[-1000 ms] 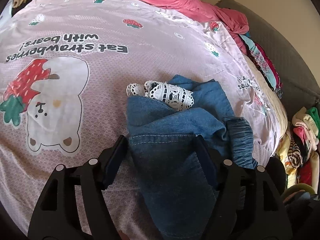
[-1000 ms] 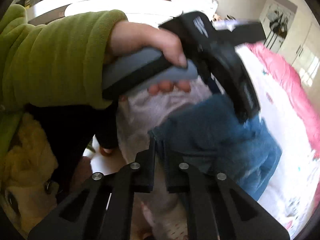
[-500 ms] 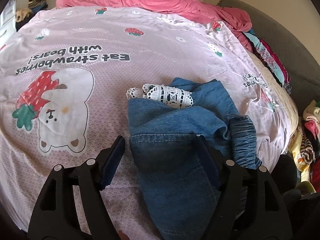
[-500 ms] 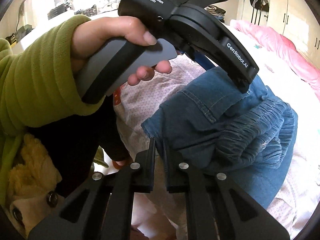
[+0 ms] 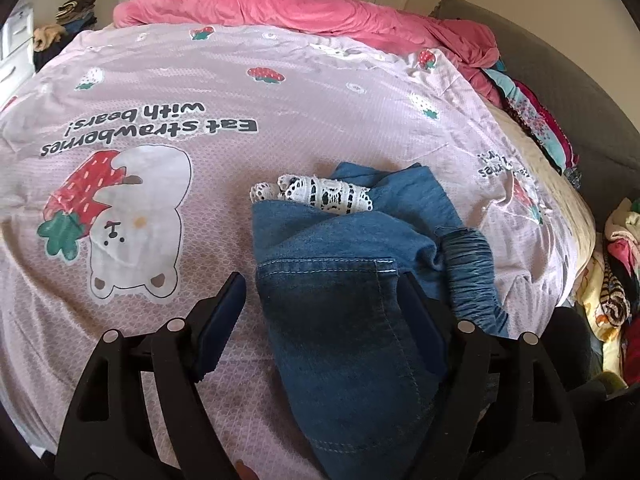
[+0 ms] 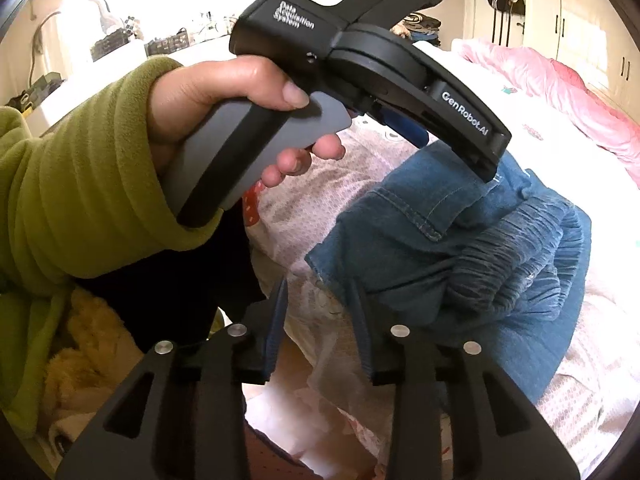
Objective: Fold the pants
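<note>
Blue denim pants (image 5: pixel 344 280) with white lace trim (image 5: pixel 320 196) lie bunched and folded on the pink bedspread (image 5: pixel 280 120). My left gripper (image 5: pixel 320 292) is open, its jaws standing on either side of the pants' near fold. In the right wrist view the pants (image 6: pixel 460 248) hang over the bed's edge, with the elastic waistband (image 6: pixel 532 252) on the right. My right gripper (image 6: pixel 318 292) is open, its right finger at the denim edge. The left gripper's body (image 6: pixel 400 68), held by a hand in a green sleeve, hovers over the pants.
A pink duvet (image 5: pixel 320 4) lies across the far side of the bed. A dark headboard (image 5: pixel 580 92) and a pile of clothes (image 5: pixel 616 280) are to the right. A yellow plush item (image 6: pixel 88 344) lies below the bed's edge.
My right gripper's jaws have opened from shut, letting go of the denim edge. The left gripper has drawn back and up a little, still open.
</note>
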The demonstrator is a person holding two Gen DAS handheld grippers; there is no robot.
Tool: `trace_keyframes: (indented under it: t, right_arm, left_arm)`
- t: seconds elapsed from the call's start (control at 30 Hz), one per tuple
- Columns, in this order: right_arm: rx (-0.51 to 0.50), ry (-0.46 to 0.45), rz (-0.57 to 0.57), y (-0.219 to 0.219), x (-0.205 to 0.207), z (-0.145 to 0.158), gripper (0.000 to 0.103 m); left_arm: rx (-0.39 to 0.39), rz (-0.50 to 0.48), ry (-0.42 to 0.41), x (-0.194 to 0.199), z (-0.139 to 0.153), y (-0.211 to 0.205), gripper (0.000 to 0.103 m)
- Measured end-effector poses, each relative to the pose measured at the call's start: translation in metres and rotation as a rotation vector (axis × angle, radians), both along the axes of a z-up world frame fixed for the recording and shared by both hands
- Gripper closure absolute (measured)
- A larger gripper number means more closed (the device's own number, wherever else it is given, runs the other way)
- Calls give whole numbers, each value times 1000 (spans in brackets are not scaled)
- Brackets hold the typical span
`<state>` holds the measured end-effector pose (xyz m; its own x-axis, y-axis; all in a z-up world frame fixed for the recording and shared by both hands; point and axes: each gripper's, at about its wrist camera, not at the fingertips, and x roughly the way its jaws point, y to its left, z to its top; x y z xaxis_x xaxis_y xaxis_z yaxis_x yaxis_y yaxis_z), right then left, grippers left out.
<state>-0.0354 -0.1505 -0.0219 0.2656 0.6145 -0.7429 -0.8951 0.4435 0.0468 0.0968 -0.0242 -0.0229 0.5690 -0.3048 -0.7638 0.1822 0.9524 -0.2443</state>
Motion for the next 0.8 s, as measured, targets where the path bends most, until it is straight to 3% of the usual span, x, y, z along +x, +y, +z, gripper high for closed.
trace_keyframes:
  t: [0.23,0.3,0.4,0.47,0.8]
  right_arm:
    - [52,-30,-19,-6,-15,20,50]
    - [63,-42,-38,-7,-16,25,36]
    - [91,-63,-72,-10,-17,35,33]
    - [114,-78,-97,-15,-17,43,23]
    - [176,-133,-278,-48,-1,68,11]
  left_arm:
    - [-12,9,-32,-9,12,3,30]
    - [-12,9,-41,-13,16,4,29]
    - [-9,9,-56,-18,21,4,27]
    - [-10,10,-68,-23,25,5,25]
    - [-8,14,-133,-44,48,6,14]
